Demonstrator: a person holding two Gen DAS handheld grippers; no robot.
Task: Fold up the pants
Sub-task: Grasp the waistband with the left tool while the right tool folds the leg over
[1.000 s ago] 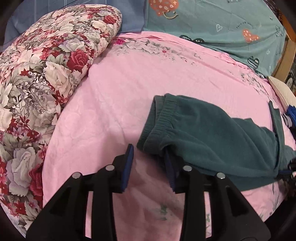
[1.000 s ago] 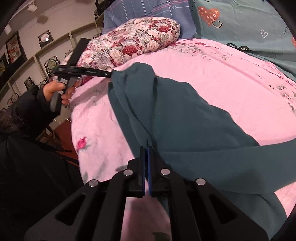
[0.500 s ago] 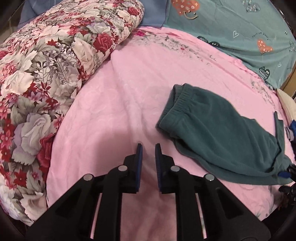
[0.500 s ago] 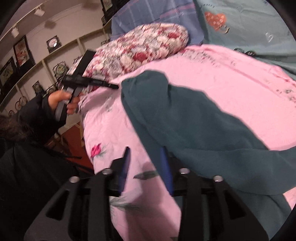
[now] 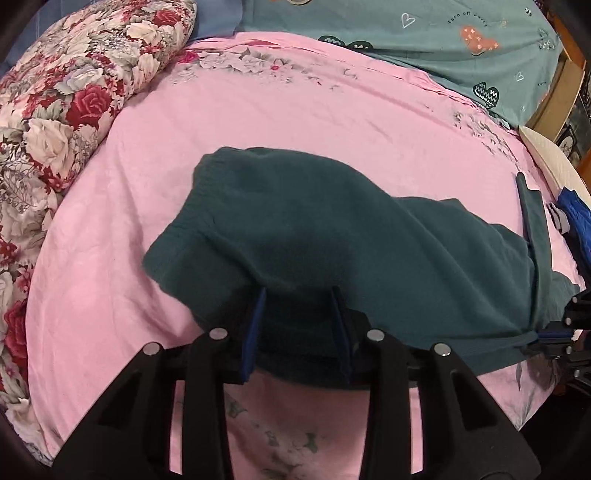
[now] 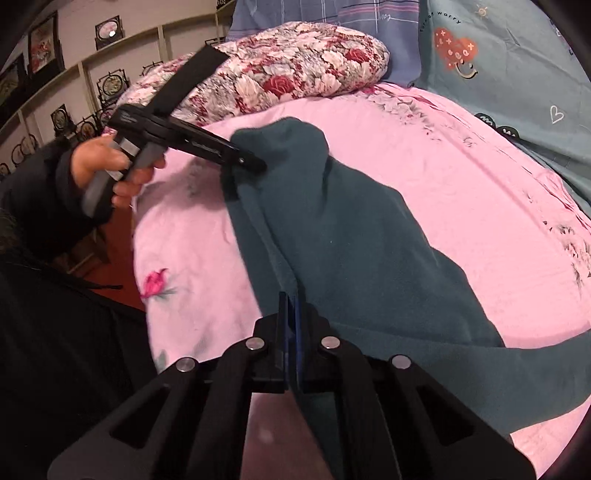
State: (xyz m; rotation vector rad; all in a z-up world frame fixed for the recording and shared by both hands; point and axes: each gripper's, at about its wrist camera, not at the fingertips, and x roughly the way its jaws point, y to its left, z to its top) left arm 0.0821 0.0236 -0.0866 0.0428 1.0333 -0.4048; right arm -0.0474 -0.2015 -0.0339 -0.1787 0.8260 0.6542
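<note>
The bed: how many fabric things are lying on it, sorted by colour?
Dark green pants: 1
Pink bedsheet: 1
Red-and-white floral quilt: 1
Teal heart-print cover: 1
Blue checked pillow: 1
Total: 5

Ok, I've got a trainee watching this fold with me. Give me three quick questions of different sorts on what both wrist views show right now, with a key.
1. True or false: the right gripper stands wide open above bare sheet.
2. What lies between the fingers of the left gripper? A) the floral quilt B) the dark green pants C) nothing
3. Fill in: the pants lie on a ___ bedsheet.

Key:
1. False: its jaws are shut on a thin edge of the pants.
2. B: the jaws have just been opening, with the pants fabric between them.
3. Pink.
</note>
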